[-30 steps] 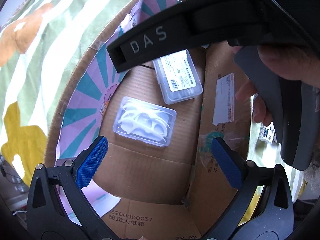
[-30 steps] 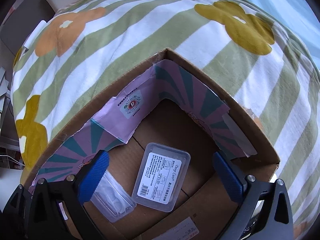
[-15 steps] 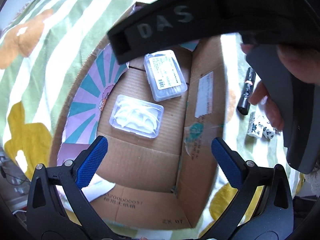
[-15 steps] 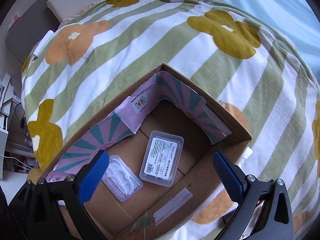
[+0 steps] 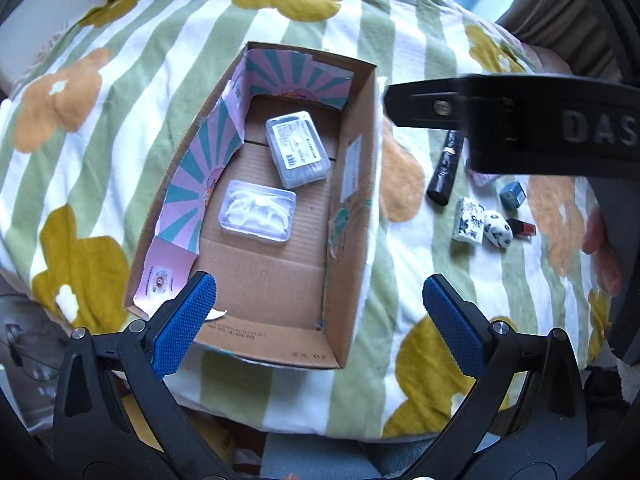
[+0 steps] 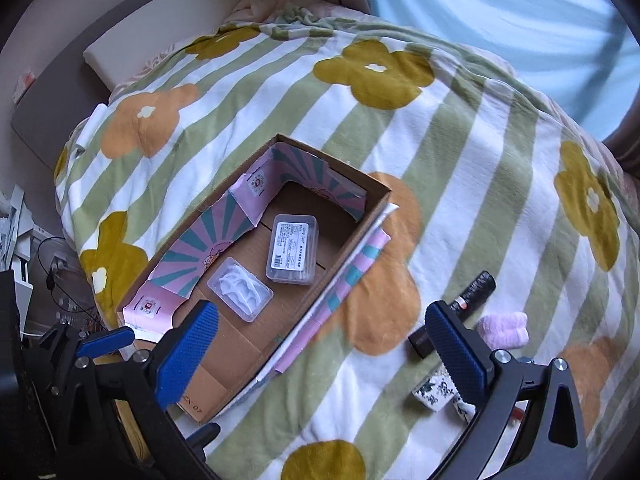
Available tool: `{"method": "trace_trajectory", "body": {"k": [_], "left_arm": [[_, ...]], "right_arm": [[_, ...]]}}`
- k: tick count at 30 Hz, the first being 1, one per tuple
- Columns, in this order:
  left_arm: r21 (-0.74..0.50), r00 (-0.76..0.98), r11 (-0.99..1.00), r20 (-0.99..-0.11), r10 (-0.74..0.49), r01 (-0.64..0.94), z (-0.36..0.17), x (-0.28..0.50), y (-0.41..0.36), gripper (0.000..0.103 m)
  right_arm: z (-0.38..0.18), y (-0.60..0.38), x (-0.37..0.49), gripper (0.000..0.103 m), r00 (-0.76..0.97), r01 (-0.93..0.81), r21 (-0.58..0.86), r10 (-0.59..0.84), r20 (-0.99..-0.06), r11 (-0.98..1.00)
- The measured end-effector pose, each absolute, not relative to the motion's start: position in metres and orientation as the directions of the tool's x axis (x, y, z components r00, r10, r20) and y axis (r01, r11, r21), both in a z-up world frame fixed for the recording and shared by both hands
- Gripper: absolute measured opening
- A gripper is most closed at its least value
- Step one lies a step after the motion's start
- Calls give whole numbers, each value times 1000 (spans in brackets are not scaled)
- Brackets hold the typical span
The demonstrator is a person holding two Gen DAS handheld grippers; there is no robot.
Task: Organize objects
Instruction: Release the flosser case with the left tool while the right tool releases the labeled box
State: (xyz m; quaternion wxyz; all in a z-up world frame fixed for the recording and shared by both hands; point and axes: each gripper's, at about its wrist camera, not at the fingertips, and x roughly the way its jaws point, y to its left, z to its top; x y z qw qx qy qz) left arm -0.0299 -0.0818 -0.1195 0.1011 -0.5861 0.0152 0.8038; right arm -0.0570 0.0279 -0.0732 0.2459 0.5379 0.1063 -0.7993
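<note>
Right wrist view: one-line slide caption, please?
Open right gripper above the flowered blanket, cardboard box holding two clear plastic cases, small items waiting beside it.

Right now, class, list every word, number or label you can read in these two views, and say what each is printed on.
"DAS" – raised letters on the right claw's black body, in the left wrist view.
"ZX 07" – cardboard box, near flap.
Labelled plastic case: barcode and print, too small to read.
Round stickers on the box's pink lining: unreadable.
</note>
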Motion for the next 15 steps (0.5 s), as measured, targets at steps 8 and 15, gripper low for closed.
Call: {"method": "trace_trajectory", "body": {"k": [8, 15], "left_arm": [[-89, -326, -955, -928, 183, -282, -88, -27, -49, 103], [-87, -320, -915, -920, 225, -393, -75, -30, -4, 103]], "right_arm": [[-45, 109, -24, 103, -410, 319, 66, -201, -890, -945], [-41, 186, 3, 103, -448, 117, 67, -113, -887, -991]]}}
